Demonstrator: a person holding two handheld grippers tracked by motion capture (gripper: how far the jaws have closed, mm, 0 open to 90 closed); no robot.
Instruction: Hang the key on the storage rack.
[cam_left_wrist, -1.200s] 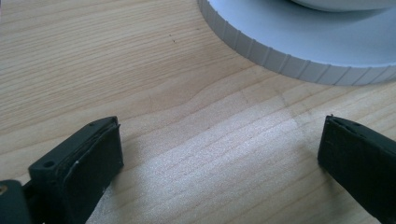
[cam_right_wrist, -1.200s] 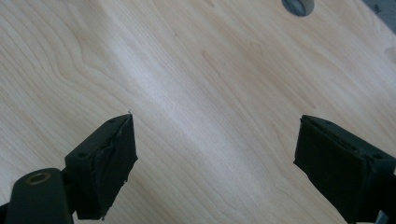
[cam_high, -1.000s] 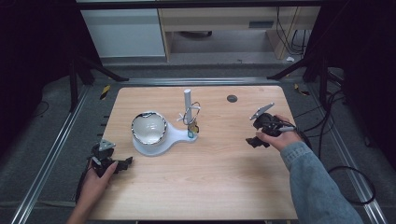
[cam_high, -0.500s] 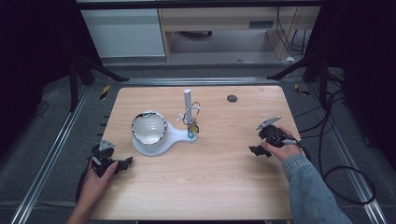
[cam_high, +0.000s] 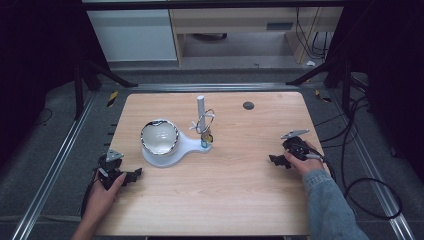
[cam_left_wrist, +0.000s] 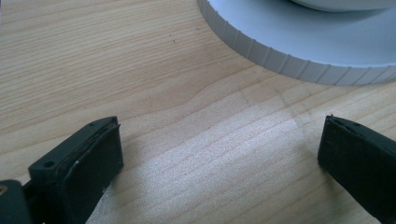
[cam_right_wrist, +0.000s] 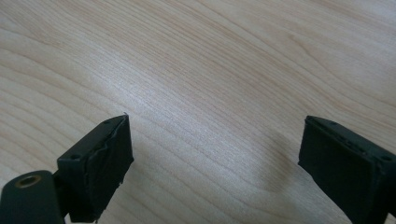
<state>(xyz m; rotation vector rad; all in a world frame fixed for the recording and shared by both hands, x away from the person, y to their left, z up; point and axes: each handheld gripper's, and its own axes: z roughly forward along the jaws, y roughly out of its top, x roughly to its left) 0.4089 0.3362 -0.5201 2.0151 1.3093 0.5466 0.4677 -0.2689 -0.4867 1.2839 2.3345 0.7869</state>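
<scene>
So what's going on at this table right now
A person sits at a wooden table with a tool in each hand. The left tool rests near the table's left edge, jaws open and empty, pointing toward a white stand that carries a bowl and an upright post with small items hanging on it. The right tool lies low over bare wood at the right side, also open and empty. Neither tool touches the stand.

Bowl (cam_high: 159, 138) on stand (cam_high: 187, 145), left of post (cam_high: 201, 106)

Right claw (cam_high: 278, 161) now lower and nearer the table's (cam_high: 240, 195) right edge.
</scene>
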